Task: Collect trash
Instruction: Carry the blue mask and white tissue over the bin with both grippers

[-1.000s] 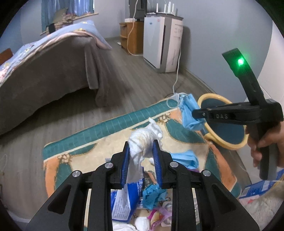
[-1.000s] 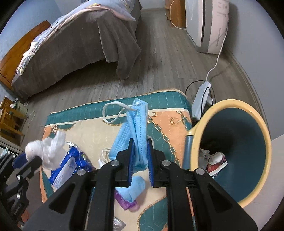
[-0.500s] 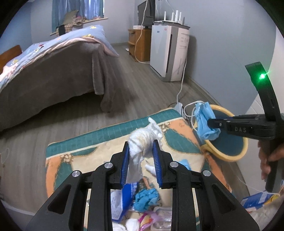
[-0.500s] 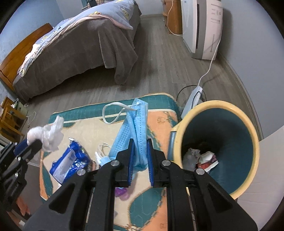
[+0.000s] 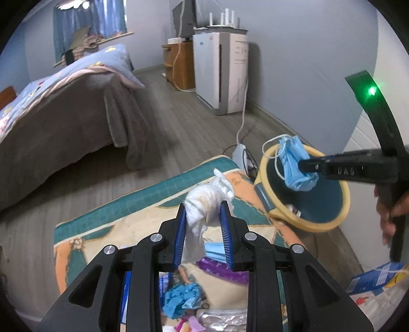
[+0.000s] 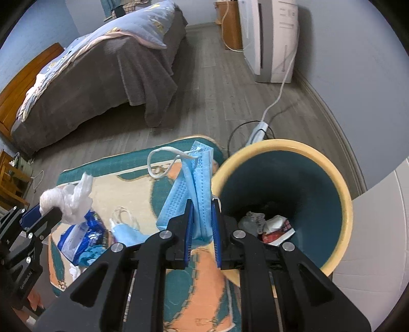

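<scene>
Only right view | bin (image 6: 329, 163) contents (wrappers (image 6: 277, 227)) | left: rim.

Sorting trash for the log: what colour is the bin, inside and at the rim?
The bin is dark teal inside with a yellow rim, clearest in the right wrist view.

Bedroom with pale blue-grey walls (image 5: 306, 63) and grey wood-plank floor (image 5: 184, 132). Bed (image 5: 64, 115) at left, covered by a brown blanket and a light blue quilt (image 6: 133, 28). Blue curtains (image 5: 89, 23) on the far window. Wooden cabinet (image 5: 179, 63) and white air purifier (image 5: 219, 71) against the right wall. Patterned teal and orange rug (image 5: 122, 204) near.
</scene>
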